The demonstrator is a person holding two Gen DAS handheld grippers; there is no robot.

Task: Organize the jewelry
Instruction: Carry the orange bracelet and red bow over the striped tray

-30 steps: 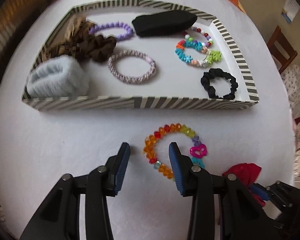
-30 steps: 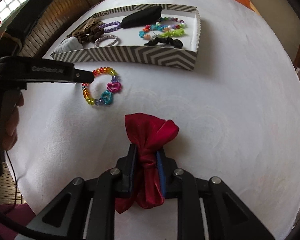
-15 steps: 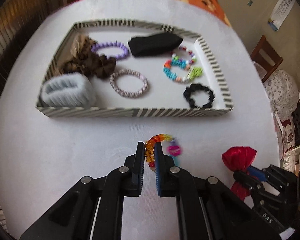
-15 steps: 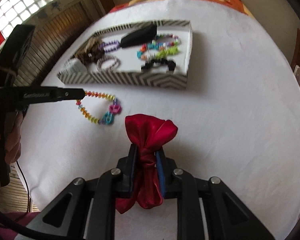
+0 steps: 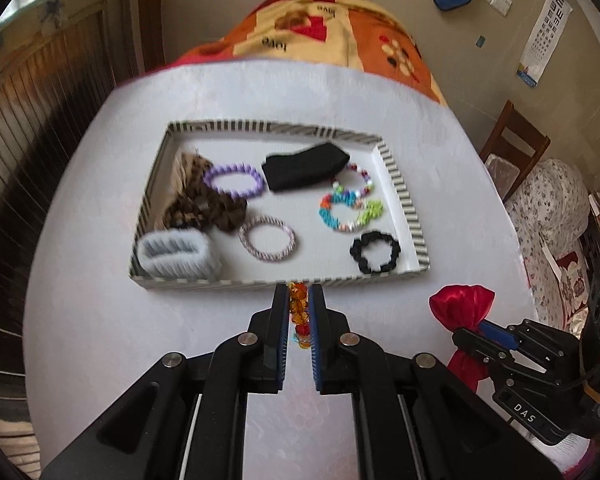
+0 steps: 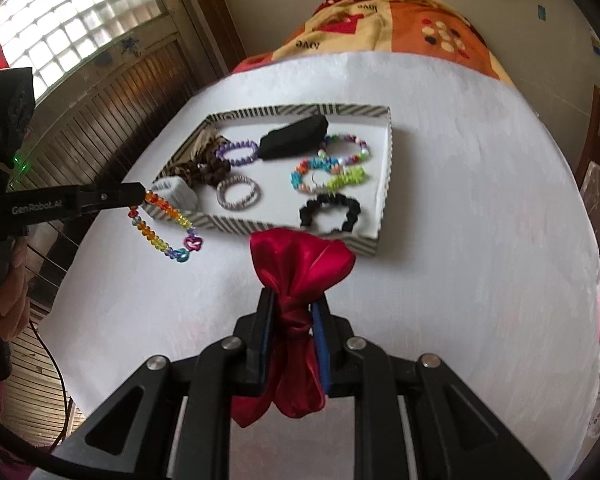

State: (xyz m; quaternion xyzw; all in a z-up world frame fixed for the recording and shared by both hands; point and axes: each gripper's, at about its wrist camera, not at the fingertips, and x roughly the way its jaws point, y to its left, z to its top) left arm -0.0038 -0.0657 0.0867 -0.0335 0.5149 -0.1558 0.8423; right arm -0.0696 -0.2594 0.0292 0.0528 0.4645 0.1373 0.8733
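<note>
Left gripper (image 5: 299,316), wide a second ago, now pinches the rainbow bead bracelet (image 6: 162,226) clear of the table (image 6: 460,208), ready for the tray (image 6: 384,184), while right gripper (image 6: 294,316) clamps the red satin bow (image 6: 300,264).

Tray (image 5: 404,196): grey-and-white striped rim, white floor. Inside it: lilac bead bracelet (image 5: 231,179), black pouch (image 5: 306,166), leopard-print scrunchie (image 5: 204,206), pale blue fuzzy band (image 5: 176,254), black scrunchie (image 5: 375,251). Before the tray: rainbow bead bracelet (image 6: 160,224), red satin bow (image 6: 300,268). Tablecloth (image 5: 100,340): white.
</note>
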